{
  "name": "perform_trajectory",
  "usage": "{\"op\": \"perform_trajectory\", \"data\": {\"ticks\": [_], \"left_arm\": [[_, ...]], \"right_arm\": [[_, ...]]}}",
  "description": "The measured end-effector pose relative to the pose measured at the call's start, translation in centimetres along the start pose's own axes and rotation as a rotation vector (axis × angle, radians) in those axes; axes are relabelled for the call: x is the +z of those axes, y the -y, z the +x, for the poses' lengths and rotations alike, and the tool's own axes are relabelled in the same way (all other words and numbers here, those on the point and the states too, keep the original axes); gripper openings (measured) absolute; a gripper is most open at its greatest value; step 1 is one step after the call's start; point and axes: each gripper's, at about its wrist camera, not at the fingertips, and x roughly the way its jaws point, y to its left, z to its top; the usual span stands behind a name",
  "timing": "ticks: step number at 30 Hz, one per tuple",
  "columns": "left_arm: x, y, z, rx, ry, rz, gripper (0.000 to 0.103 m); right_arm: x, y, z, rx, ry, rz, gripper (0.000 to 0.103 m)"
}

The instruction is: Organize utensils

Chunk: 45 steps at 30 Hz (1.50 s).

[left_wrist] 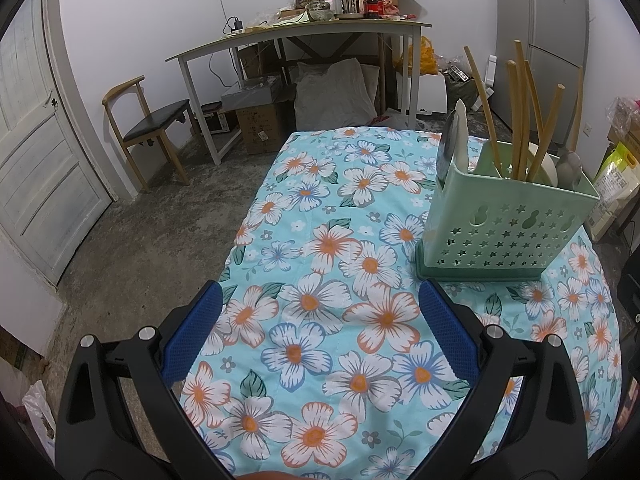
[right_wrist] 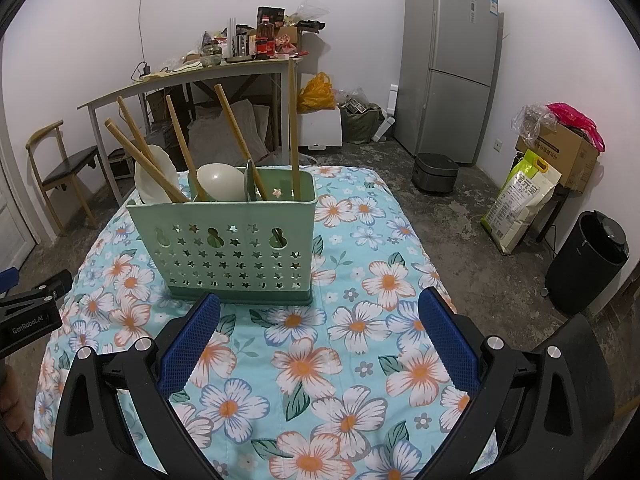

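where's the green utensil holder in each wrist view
Left wrist: the green utensil holder stands at the right, beyond and right of the open left gripper, seen corner-on.
Right wrist: it sits left of centre, just beyond the open right gripper, its star-punched face toward the camera.
Shared landmark: the cluttered white desk against the back wall.

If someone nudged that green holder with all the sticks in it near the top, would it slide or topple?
The green holder would probably tip rather than slide: it stands tall on a narrow base, and the floral cloth under it looks soft. The long chopsticks leaning out above its rim likely make it top-heavy. Its perforated plastic looks light.
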Motion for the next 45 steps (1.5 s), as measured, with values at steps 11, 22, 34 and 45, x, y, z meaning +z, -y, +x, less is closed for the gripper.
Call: {"op": "perform_trajectory", "data": {"ticks": [11, 22, 34, 45], "left_arm": [[-0.07, 0.03, -0.12, 0.000, 0.001, 0.002, 0.095], [0.24, -0.18, 0.01, -0.002, 0.001, 0.002, 0.095], [0.30, -0.21, 0.06, -0.003, -0.001, 0.000, 0.095], [0.28, -0.25, 0.08, -0.002, -0.002, -0.001, 0.095]], "right_arm": [[-0.01, 0.00, 0.00, 0.000, -0.001, 0.001, 0.097], [0.30, -0.06, -0.11, 0.002, 0.001, 0.000, 0.097], [0.31, -0.13, -0.15, 0.000, 0.003, -0.001, 0.097], [0.34, -0.18, -0.15, -0.001, 0.003, -0.002, 0.097]]}}
